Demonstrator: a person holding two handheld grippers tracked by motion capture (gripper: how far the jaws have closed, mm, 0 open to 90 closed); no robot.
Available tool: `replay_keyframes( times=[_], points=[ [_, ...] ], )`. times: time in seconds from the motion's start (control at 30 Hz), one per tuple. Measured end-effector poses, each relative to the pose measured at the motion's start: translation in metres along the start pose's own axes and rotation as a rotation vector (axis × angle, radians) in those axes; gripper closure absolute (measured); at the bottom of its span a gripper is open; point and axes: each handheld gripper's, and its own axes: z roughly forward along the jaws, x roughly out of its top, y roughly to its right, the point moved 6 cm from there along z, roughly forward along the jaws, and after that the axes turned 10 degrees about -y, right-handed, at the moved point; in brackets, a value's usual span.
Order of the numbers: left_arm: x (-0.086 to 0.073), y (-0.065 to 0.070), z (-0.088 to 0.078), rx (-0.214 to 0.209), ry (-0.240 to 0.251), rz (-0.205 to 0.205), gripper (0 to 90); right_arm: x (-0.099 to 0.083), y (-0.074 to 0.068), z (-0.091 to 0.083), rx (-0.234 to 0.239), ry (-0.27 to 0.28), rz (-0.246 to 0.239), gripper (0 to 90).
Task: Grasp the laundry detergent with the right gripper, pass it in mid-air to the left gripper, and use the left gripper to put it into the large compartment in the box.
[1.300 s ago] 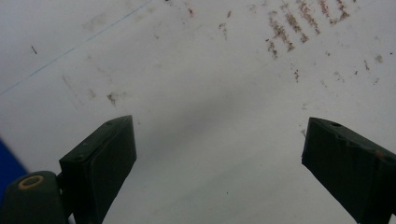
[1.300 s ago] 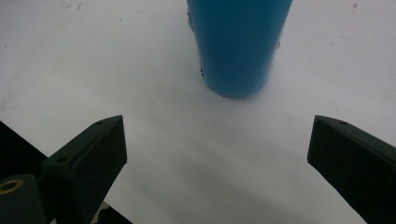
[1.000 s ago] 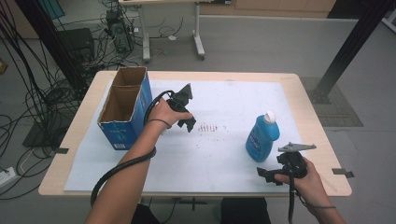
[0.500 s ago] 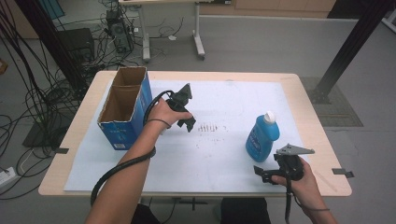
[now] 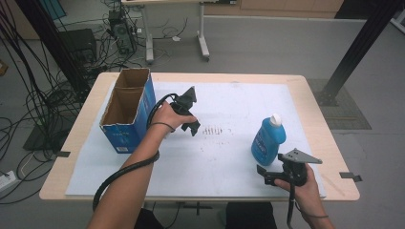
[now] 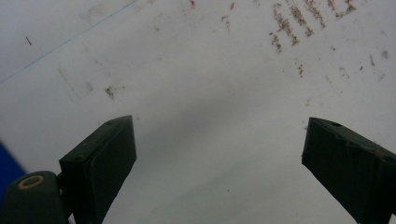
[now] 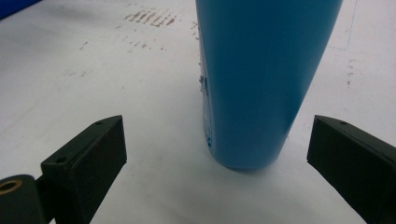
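Observation:
A blue bottle [image 5: 268,140] with a white cap stands upright on the white mat at the right of the table. My right gripper [image 5: 265,175] sits low near the front edge, just in front of the bottle. In the right gripper view the bottle [image 7: 261,79] stands close ahead of the right gripper [image 7: 217,135], whose jaws are wide apart and touch nothing. My left gripper [image 5: 193,128] hovers over the middle of the mat, pointing down. In the left gripper view the left gripper [image 6: 219,140] is open over bare mat with nothing between the jaws.
An open-topped blue cardboard box [image 5: 125,110] with two compartments stands at the left of the table, beside my left hand. Brownish smudges [image 5: 213,130] mark the mat's middle. A black cable [image 5: 119,174] trails from the left gripper over the front edge.
My right gripper has edged slightly left, toward the bottle. The left gripper and the bottle have not moved.

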Motion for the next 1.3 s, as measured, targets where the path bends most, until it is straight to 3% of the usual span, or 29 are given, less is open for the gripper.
replay_keyframes(
  times=[0.2,0.9,1.3],
  points=[
    [0.0,0.001,0.001,0.001,-0.001,0.0,10.3,0.001,0.0,0.0,0.001,0.022,-0.009,4.3],
    [-0.001,0.002,0.002,0.005,-0.009,0.004,10.3,0.009,0.002,-0.002,-0.025,0.185,0.015,4.3],
    [-0.001,0.004,0.003,0.003,-0.009,0.004,10.3,0.012,0.001,0.0,-0.09,0.255,0.008,3.9]
  ],
)
